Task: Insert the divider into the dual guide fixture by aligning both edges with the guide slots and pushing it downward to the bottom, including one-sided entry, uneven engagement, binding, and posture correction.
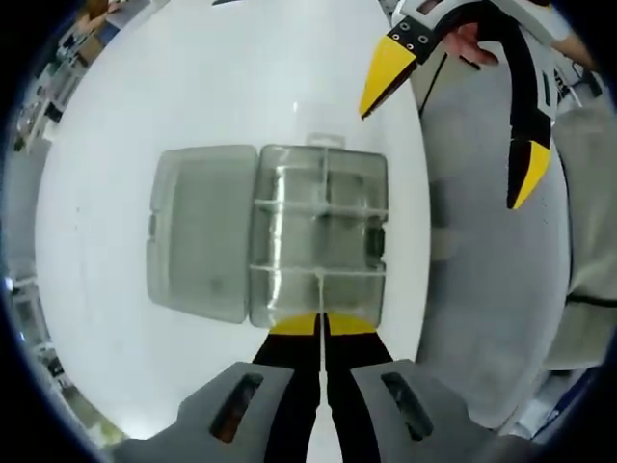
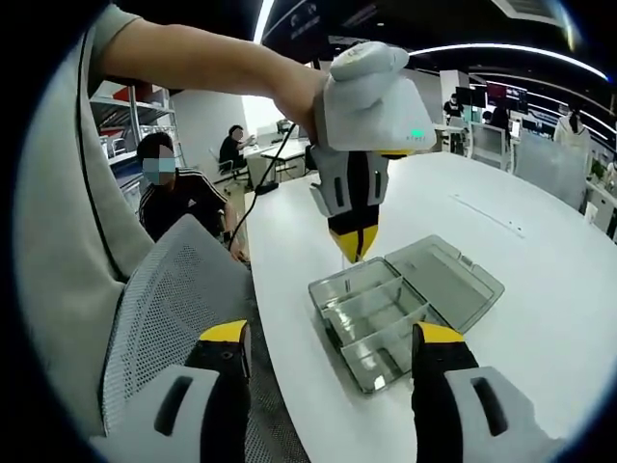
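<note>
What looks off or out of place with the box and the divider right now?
Nothing looks spilled or broken. The clear box sits flat on the white table, lid folded open beside it. The left gripper, shut on a thin divider, stands over the near edge of the box. The right gripper hangs open, away from the box.

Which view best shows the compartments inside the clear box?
The left gripper view: it looks straight down into the clear box, so its crossing partitions are plain. The right gripper view shows the box slantwise and smaller, lid open, below the left claw.
</note>
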`<state>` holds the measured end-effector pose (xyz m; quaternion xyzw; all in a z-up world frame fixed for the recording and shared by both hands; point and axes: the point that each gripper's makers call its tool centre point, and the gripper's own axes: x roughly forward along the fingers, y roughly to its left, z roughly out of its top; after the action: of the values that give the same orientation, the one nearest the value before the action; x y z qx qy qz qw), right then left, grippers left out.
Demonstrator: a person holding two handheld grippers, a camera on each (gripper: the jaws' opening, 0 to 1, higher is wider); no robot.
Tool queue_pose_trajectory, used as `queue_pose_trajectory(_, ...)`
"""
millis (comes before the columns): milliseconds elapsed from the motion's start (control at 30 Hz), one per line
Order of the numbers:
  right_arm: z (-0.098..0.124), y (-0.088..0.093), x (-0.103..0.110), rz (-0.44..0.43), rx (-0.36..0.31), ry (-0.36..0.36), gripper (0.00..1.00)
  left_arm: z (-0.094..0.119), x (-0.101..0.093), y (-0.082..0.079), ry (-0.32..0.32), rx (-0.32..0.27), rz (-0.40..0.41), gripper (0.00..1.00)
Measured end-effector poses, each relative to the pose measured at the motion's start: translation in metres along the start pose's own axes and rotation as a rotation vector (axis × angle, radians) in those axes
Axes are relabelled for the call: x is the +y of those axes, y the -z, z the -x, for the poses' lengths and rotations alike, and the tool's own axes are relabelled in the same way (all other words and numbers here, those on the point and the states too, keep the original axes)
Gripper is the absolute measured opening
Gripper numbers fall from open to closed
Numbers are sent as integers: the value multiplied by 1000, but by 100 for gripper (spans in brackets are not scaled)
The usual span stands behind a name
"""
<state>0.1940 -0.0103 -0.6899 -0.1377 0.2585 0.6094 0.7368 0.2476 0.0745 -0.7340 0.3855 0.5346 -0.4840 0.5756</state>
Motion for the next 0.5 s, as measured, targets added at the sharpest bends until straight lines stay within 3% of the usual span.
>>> queue_pose_trajectory(500,2,2,0,-5,5,1,65,-6,0,1,6,6,-11,0)
